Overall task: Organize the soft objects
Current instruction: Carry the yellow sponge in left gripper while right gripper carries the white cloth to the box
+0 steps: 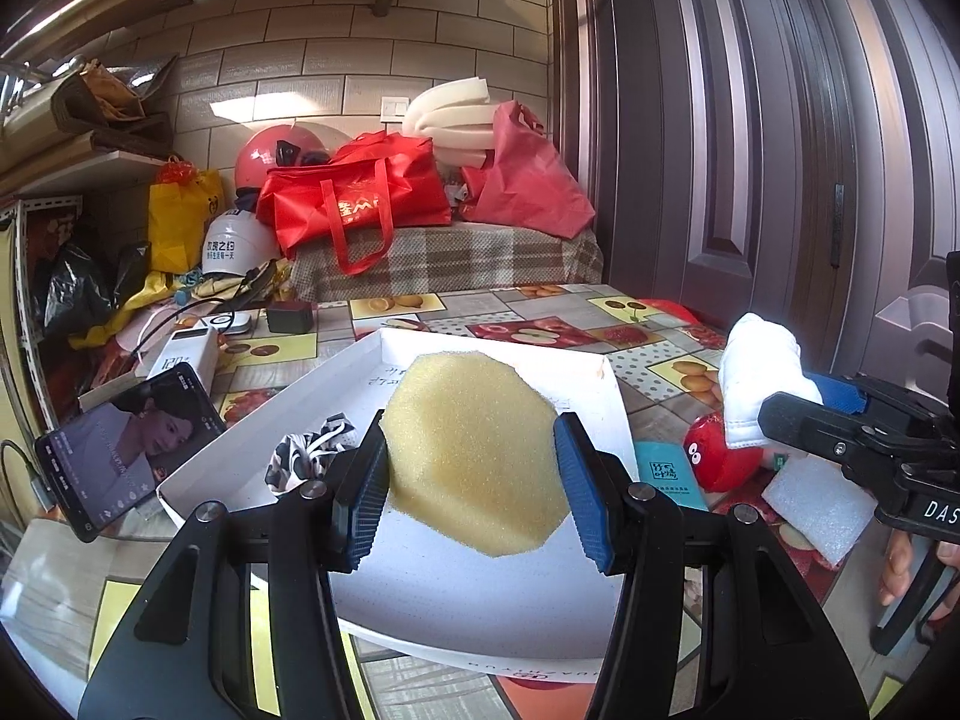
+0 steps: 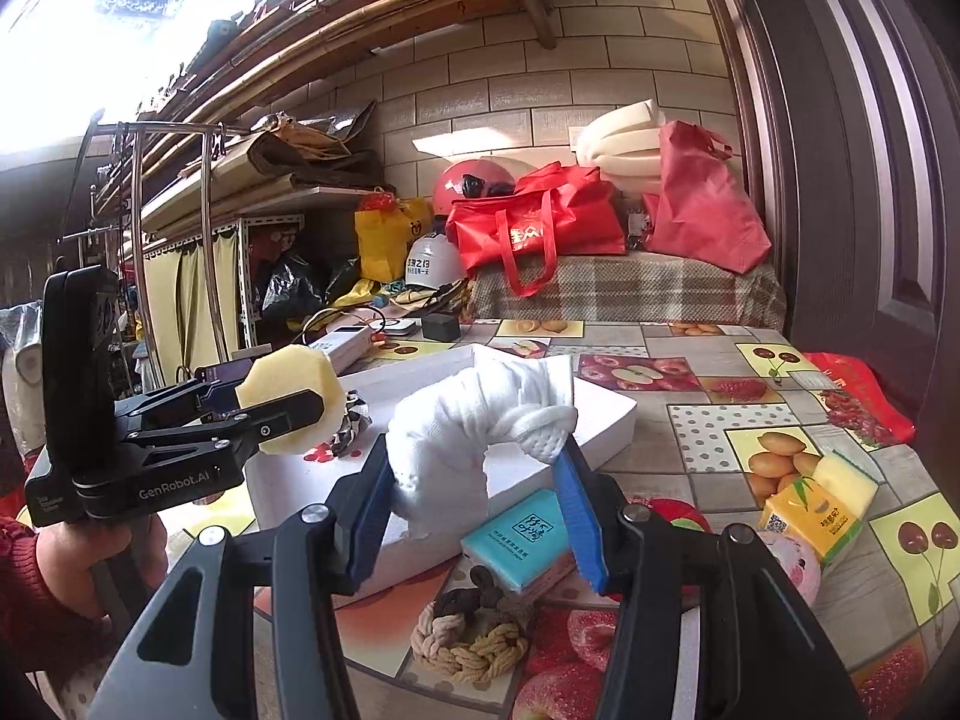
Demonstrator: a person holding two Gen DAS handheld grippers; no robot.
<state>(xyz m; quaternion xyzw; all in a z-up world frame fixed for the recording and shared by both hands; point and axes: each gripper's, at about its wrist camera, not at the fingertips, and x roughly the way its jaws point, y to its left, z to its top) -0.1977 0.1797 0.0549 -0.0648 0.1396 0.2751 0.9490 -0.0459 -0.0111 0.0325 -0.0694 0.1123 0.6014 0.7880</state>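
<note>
My left gripper (image 1: 474,474) is shut on a yellow sponge (image 1: 474,450) and holds it above the white tray (image 1: 372,366). A black-and-white scrunchie (image 1: 306,456) lies in the tray. My right gripper (image 2: 477,504) is shut on a white folded towel (image 2: 474,420) and holds it over the tray's near edge (image 2: 606,414). The right gripper with the towel (image 1: 759,372) shows at the right of the left wrist view. The left gripper with the sponge (image 2: 294,399) shows at the left of the right wrist view.
On the fruit-print tablecloth lie a teal tissue pack (image 2: 522,534), braided hair ties (image 2: 474,636), a yellow tissue pack (image 2: 810,516), a red plush (image 1: 717,456) and a white foam block (image 1: 816,507). A phone (image 1: 126,450) and power bank (image 1: 186,354) sit left. Red bags (image 1: 360,192) stand behind.
</note>
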